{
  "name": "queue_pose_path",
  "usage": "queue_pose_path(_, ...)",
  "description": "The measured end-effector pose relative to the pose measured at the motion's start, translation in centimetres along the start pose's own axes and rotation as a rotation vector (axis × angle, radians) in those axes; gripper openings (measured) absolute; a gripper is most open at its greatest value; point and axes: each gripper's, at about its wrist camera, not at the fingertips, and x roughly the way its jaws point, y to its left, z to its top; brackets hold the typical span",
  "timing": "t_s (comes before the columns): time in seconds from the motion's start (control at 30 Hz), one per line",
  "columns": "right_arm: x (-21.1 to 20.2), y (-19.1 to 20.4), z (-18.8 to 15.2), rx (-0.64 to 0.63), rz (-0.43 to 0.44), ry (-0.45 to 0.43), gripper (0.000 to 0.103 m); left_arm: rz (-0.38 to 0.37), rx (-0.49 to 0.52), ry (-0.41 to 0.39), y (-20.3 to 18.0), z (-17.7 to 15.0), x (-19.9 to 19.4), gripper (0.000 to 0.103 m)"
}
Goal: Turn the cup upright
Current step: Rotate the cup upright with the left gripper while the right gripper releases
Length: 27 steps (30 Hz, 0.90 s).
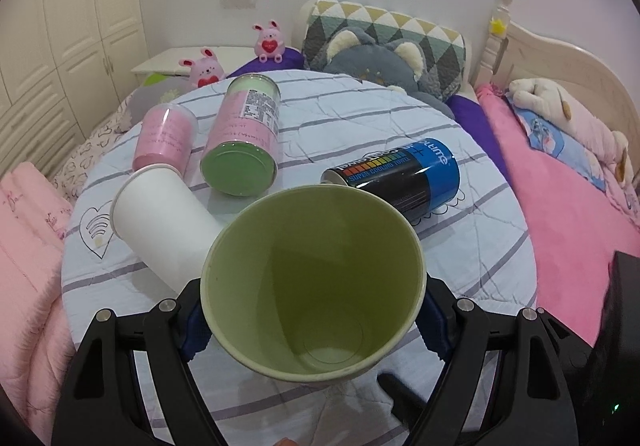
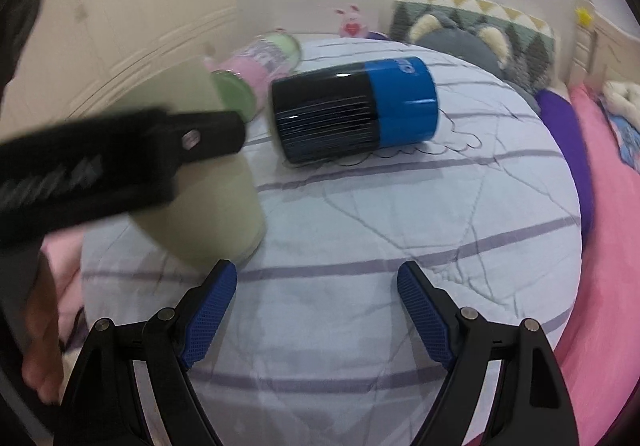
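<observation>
Now the left hand-held gripper [image 1: 312,320] is clamped on the green cup [image 1: 316,286], its blue pads pressed against the cup's two sides. From the left wrist view the cup's open mouth faces the camera, tilted, with the inside bottom visible low in the frame. In the right wrist view the same cup [image 2: 208,197] shows blurred at the left, held over the near left part of the round worktop [image 2: 360,246], which is covered with a pale striped cloth; whether its base touches the cloth cannot be told.

The right hand-held gripper [image 2: 316,286] has its fingers spread apart with nothing between them, low over the near part of the worktop.

Lying on their sides on the cloth are a white cup [image 1: 164,221] just left of the green cup, a pink canister [image 1: 166,137] and a pink-and-green canister [image 1: 244,133] farther back, and a black-and-blue can [image 1: 396,175] to the right.
</observation>
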Motion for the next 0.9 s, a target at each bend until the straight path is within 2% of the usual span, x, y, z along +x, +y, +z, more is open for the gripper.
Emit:
queue_pose_path(0.17,-0.6,0.8,-0.1,-0.032,0.042,-0.058,0.084,0.005,0.008,0.002,-0.2,-0.1,0.0,0.083)
queue_pose_path(0.33,0.3,1.4,0.1,-0.049,0.047,-0.077,0.084,0.002,0.014,0.003,-0.3,-0.1,-0.1,0.082)
queue_pose_path(0.9,0.4,1.4,-0.1,-0.031,0.039,-0.074,0.084,-0.014,0.026,0.026,-1.1,-0.5,-0.2,0.083)
